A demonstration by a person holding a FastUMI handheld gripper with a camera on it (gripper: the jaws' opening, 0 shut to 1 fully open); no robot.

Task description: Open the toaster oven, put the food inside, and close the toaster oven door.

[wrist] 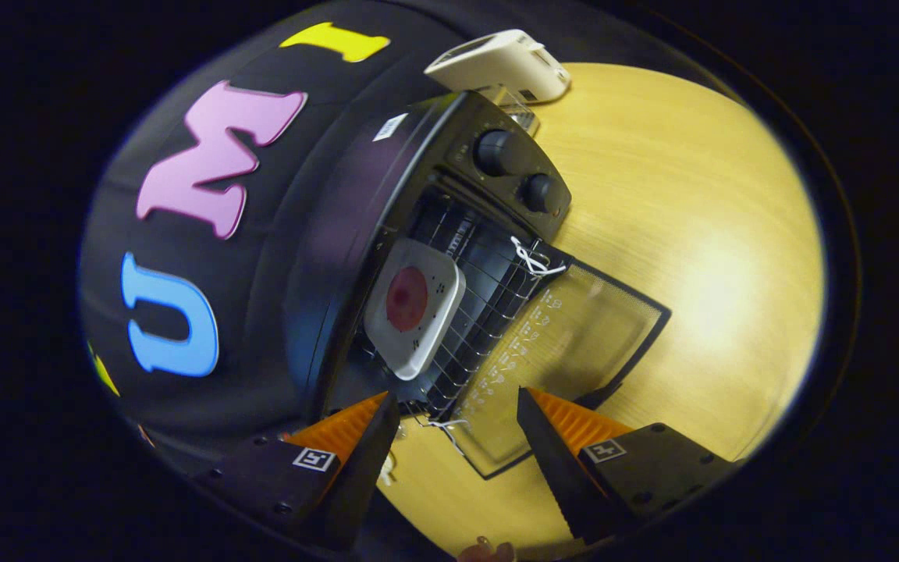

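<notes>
Gripper (457, 437) nearest us, fingers wide apart, holding nothing. Just ahead, toaster oven (418, 257) with glass door (566, 343) dropped open; plate of food (414, 304) already on rack (488, 304) inside. We judge closing risky (finger could snag string (535, 261) at door).

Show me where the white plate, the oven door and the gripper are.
white plate (414, 308): gripper view, its red centre.
oven door (574, 343): gripper view, its glass pane.
gripper (457, 437): gripper view, the gap between its open fingers.
</notes>
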